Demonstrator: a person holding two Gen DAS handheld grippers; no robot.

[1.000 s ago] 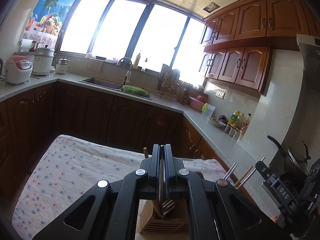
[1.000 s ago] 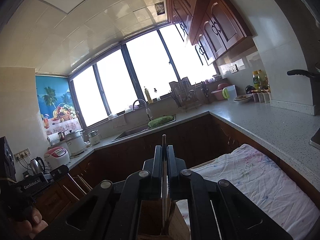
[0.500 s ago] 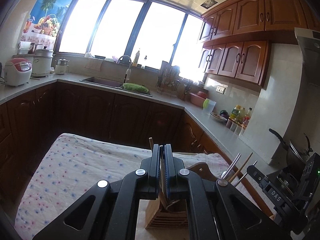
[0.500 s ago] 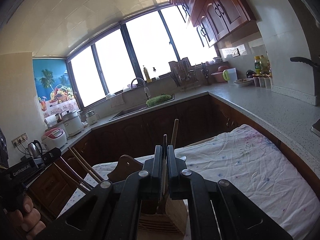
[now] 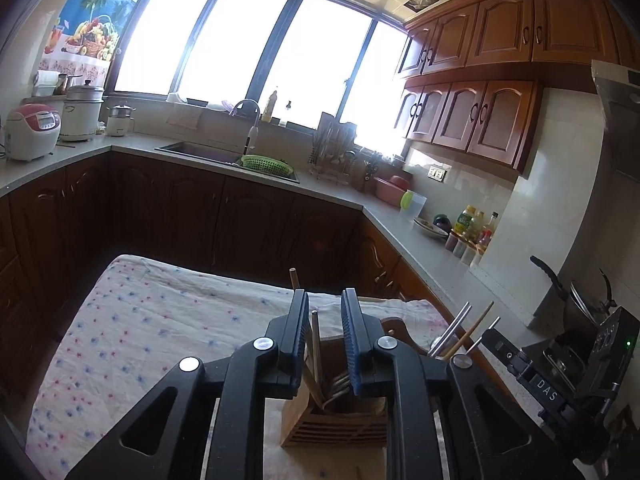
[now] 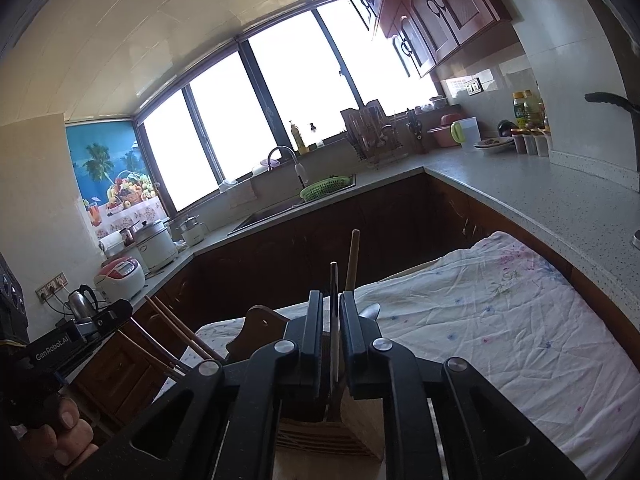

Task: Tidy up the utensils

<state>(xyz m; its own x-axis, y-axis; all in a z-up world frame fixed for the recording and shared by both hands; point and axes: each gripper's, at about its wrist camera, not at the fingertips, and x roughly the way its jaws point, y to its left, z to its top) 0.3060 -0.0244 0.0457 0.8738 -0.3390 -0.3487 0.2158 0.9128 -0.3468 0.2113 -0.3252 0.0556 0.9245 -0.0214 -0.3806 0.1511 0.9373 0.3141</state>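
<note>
Black plastic arms make up the left gripper, and its two flat pads have bumpy blue rubber on the inside. Its jaws are opening. A thin dark stick stands in the gap, but the pads do not press on it.

Right gripper is black and smooth too. Its jaws are opening as well, with a narrow gap. A thin grey handle stands straight up between them, and no pad squeezes it.

Under both grippers sits a wooden box with slats cut in its side. It is square and light brown. Shiny metal forks lean inside it. A round wooden handle pokes up higher than the rest.

Beside the box, metal and wooden chopsticks stick up at a slant. A dark wooden board with a small hole stands just behind the box.

It all rests on a wrinkled white cloth with little pink and blue flowers.
</note>
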